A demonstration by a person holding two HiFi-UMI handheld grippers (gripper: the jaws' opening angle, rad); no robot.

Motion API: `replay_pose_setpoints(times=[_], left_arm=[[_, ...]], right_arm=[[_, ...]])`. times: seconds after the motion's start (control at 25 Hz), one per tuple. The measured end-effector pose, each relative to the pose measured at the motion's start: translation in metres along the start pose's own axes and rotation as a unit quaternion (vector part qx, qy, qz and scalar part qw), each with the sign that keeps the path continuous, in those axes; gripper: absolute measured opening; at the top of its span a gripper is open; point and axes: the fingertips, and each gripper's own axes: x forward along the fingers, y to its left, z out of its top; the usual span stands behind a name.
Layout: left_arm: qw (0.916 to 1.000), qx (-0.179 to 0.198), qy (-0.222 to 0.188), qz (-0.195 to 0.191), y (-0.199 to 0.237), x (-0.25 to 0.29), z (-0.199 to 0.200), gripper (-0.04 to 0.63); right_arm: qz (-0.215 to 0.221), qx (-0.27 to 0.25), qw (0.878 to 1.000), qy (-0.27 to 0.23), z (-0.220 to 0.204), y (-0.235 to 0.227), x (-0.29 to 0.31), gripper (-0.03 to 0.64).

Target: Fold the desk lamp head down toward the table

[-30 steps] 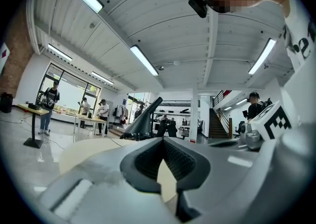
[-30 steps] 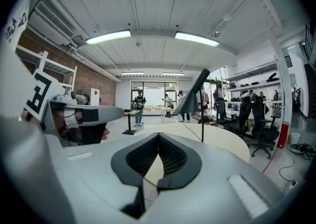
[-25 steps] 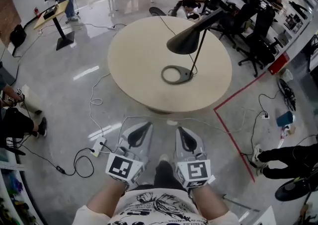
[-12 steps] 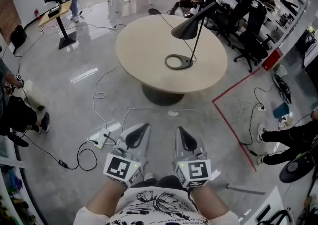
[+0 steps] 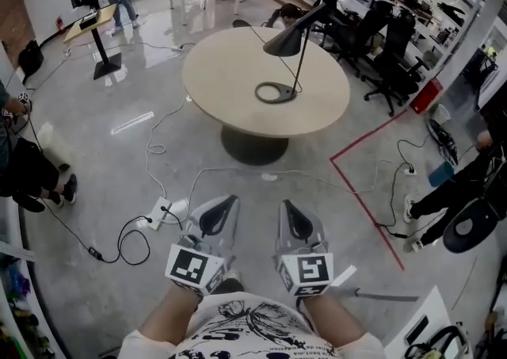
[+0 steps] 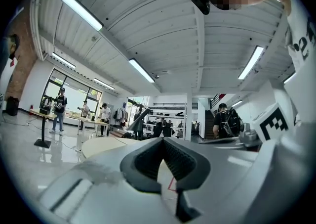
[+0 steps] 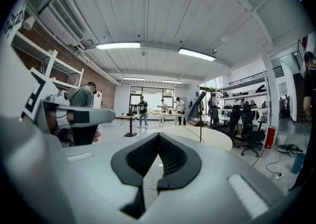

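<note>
A black desk lamp stands on the round beige table. Its ring base lies flat, a thin stem rises from it, and the cone-shaped head tilts up and out at the top. The lamp also shows far off in the right gripper view, and faintly in the left gripper view as a dark lamp. My left gripper and right gripper are held close to my body, well short of the table. Both have their jaws together with nothing between them.
White cables and a power strip lie on the floor between me and the table. Red tape marks the floor on the right. Office chairs stand behind the table. People stand at the left edge and right edge.
The table and lamp have slid further away and up in the head view as I stepped back. Both grippers stay shut in the same place before me.
</note>
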Motion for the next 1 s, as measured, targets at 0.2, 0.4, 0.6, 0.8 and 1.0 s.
replay_pose_setpoints(times=[0.2, 0.4, 0.6, 0.8, 1.0], left_arm=[[0.9998, -0.018, 0.008, -0.006, -0.029, -0.022, 0.000, 0.006], [0.9982, -0.051, 0.027, -0.013, -0.066, -0.034, -0.015, 0.006], [0.9984, -0.044, 0.029, -0.018, -0.094, -0.042, -0.020, 0.006], [0.9975, -0.065, 0.018, -0.018, -0.112, -0.053, -0.012, 0.006], [0.9980, -0.060, 0.015, -0.009, -0.117, -0.062, -0.008, 0.006]], right_arm=[[-0.002, 0.005, 1.000, 0.006, -0.005, 0.006, -0.037, 0.008], [-0.022, 0.011, 0.999, 0.022, -0.019, -0.009, -0.079, 0.008], [-0.023, 0.007, 0.999, 0.021, -0.024, -0.015, -0.111, 0.008], [-0.012, 0.006, 1.000, 0.021, -0.024, -0.015, -0.129, 0.008], [0.003, 0.002, 1.000, 0.016, -0.019, -0.007, -0.136, 0.008]])
